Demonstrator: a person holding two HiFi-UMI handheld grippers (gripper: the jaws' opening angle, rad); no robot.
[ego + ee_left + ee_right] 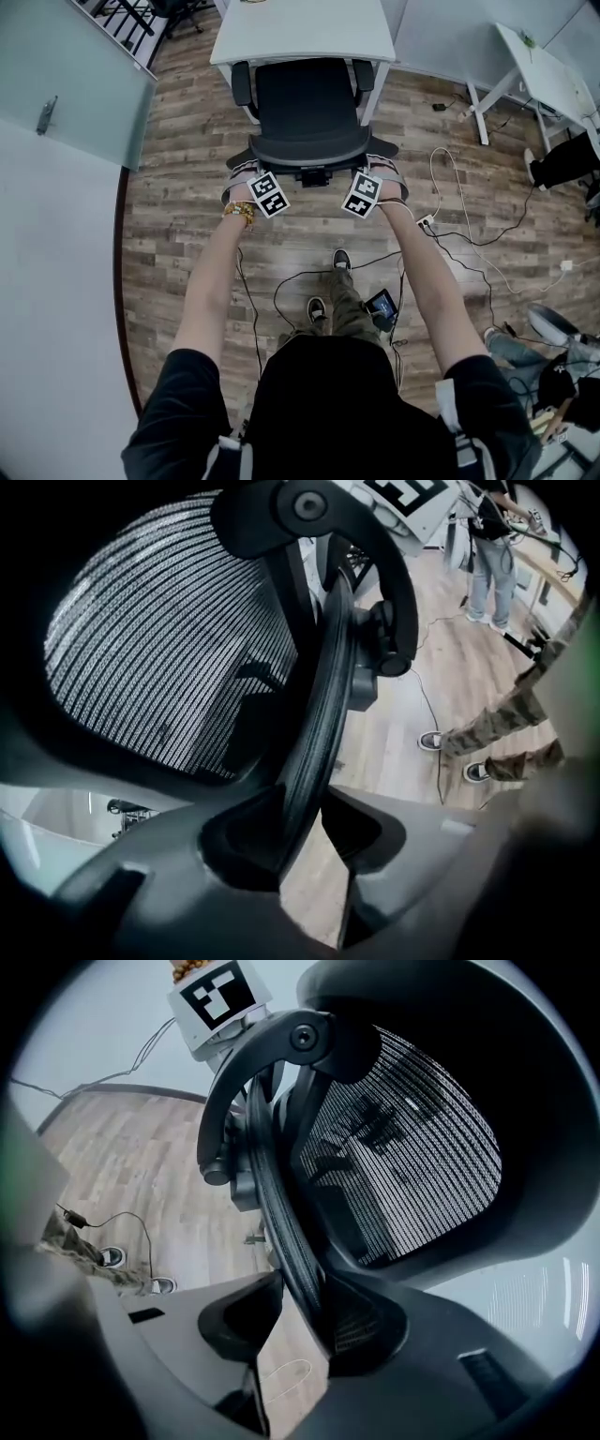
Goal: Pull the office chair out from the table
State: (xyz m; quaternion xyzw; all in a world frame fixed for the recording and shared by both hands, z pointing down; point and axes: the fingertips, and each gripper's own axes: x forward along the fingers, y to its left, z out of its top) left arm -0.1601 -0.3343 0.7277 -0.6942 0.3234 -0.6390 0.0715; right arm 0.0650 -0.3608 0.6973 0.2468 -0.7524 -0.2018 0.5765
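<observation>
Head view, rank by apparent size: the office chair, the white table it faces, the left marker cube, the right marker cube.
1. office chair, largest.
2. white table, though the frame edge cuts it off.
3. left marker cube and right marker cube: look alike, unranked.

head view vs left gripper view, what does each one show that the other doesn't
Only the head view: the white tabletop, both forearms, a bracelet. Only the left gripper view: the left gripper closed on the backrest rim, the mesh close up. Both: the office chair, the wood floor, the person's shoes, the marker cube on the right gripper.
</observation>
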